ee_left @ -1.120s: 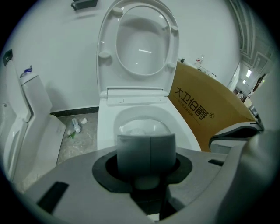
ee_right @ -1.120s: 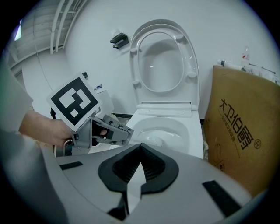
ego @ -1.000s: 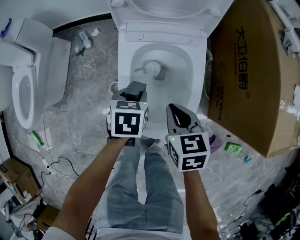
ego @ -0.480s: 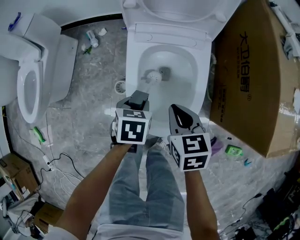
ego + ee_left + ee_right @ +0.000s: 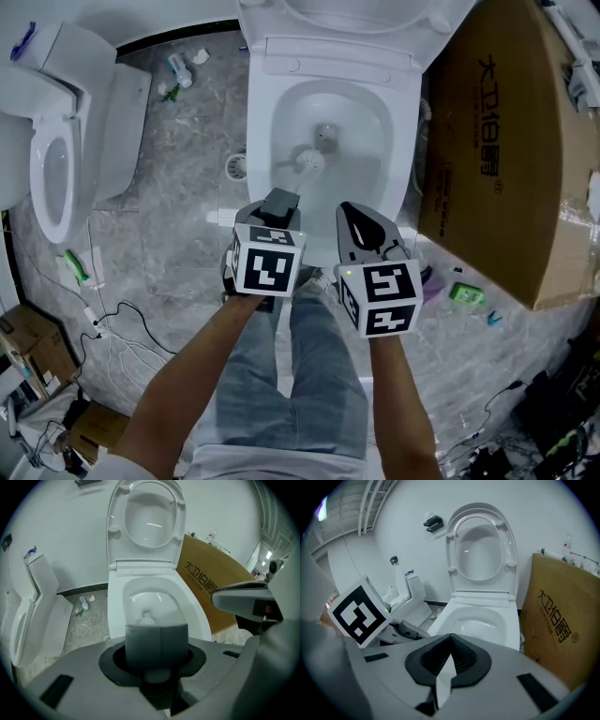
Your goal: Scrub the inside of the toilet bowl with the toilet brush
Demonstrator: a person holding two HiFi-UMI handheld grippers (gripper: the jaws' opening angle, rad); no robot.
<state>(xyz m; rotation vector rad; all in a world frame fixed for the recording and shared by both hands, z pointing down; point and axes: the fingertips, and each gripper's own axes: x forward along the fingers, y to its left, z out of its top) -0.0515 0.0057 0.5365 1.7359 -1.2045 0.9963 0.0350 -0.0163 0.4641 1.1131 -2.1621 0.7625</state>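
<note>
Left tongs [image 5: 278, 201] clamp the toilet brush [image 5: 308, 161], its head down in the toilet bowl [image 5: 377, 141], upper centre. Right tongs [image 5: 356, 223] sit closed, empty.

Cardboard box [image 5: 497, 141]: large dark print on its side, Chinese characters 大卫伯爵, with a small circled ® after them. It reads clearest in the right gripper view and is turned sideways in the head view. Cubes on the left gripper [image 5: 278, 201] and right gripper [image 5: 354, 221]: black-and-white square code markers, patterns only, not letters. Small bottle [image 5: 177, 67] on the floor: label too small to read.
</note>
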